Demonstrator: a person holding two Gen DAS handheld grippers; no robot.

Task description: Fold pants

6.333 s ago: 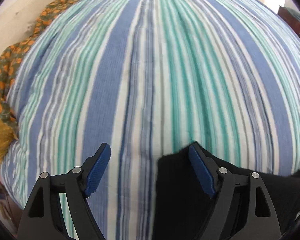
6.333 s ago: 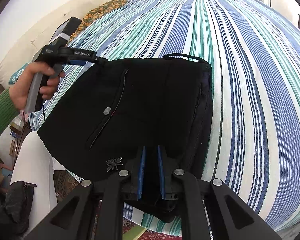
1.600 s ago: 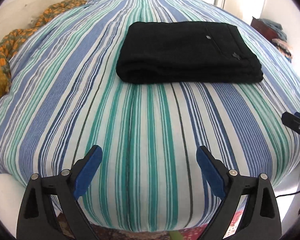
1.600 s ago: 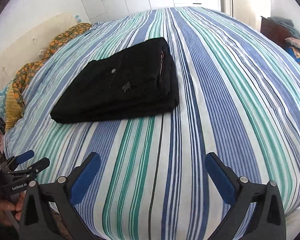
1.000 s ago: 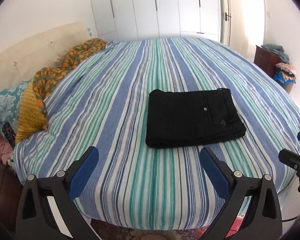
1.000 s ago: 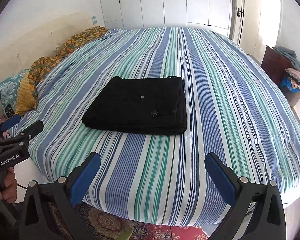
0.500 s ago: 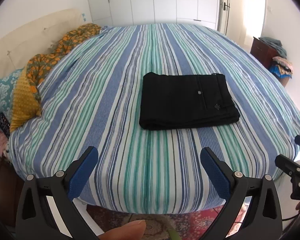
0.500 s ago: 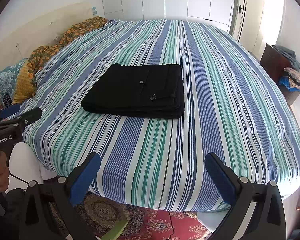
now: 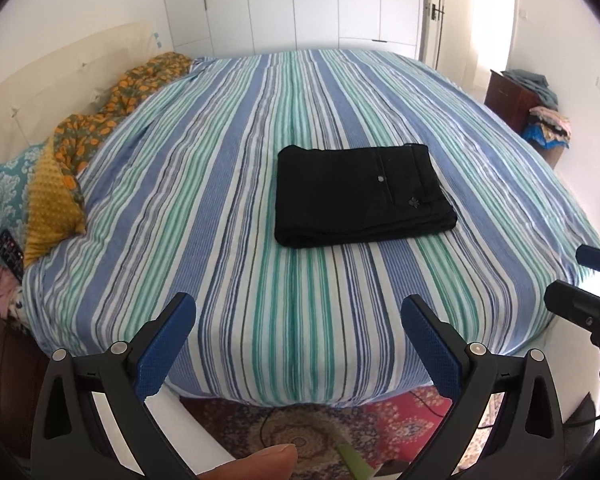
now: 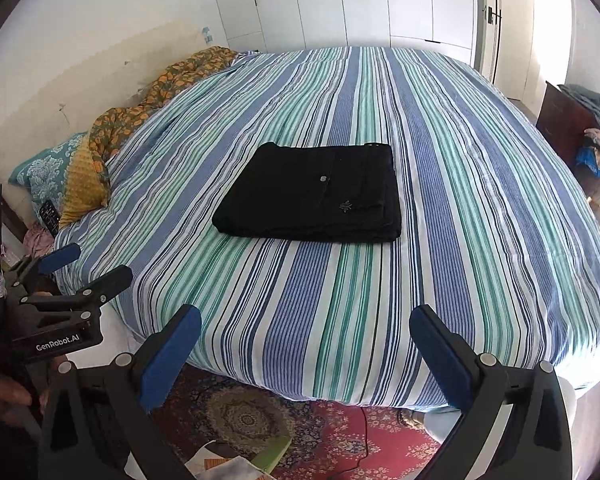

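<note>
Not much is blocked here, but a few bits are hard to read. Over at 9 o'clock in the left wrist view the pillows (image 9: 48, 204) and an orange patterned blanket (image 9: 120, 100) are bunched against the headboard (image 9: 60, 68), and a dark remote-looking thing (image 9: 10, 254) sits half tucked under them, can't tell exactly what it is. At 6 o'clock a fingertip (image 9: 256, 460) pokes in at the bottom edge, cut off by the frame.

The left gripper (image 9: 298, 336) has its blue-padded fingers spread wide with nothing between them, hanging off the near edge of the bed (image 9: 228, 216) above the patterned rug (image 9: 300, 428). The pants (image 9: 360, 196) are lying folded into a neat black rectangle in the middle of the striped cover, around 12 o'clock from both grippers and well apart from them. The button and little emblem on top are tiny but visible.

The right gripper (image 10: 306, 340) is spread wide too, empty, also off the near edge. At 3 o'clock a dark cabinet (image 10: 568, 120) with a pile of clothes (image 10: 598, 152) is squashed by the lens edge, details unreadable. White wardrobe doors (image 10: 360, 4) run along the back.
</note>
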